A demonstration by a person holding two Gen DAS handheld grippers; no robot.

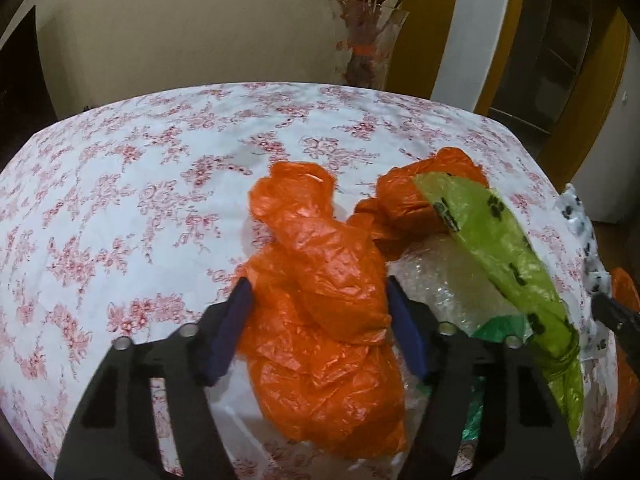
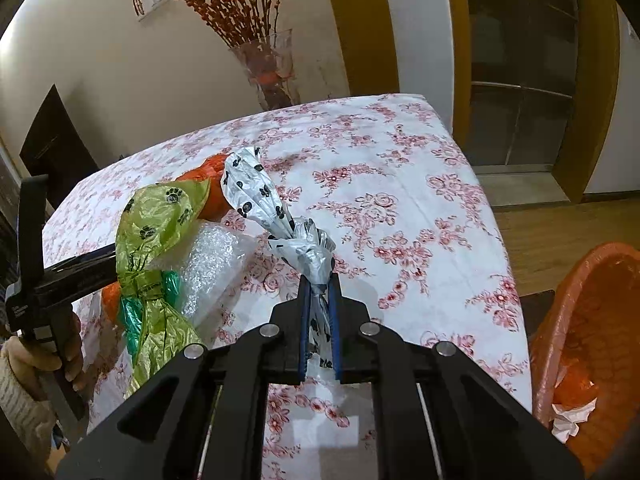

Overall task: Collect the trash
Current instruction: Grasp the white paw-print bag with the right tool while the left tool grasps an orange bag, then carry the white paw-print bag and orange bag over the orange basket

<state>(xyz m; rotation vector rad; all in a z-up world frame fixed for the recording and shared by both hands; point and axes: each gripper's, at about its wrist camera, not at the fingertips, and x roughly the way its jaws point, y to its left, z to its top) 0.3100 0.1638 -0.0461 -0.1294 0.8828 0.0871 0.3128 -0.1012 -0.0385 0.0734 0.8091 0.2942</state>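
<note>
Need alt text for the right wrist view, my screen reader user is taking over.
The right gripper is shut on a knotted white plastic bag with black paw prints above a floral tablecloth. Left lie a green paw-print bag, bubble wrap and the left gripper; right stands an orange-lined bin.

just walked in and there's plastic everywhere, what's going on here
Someone is clearing plastic trash off a floral tablecloth with two handheld grippers. The right gripper is shut on a white paw-print bag, lifted off the table. The left gripper is open around a crumpled orange bag. A green paw-print bag and bubble wrap wait beside it. An orange-lined bin stands at the table's right.
</note>
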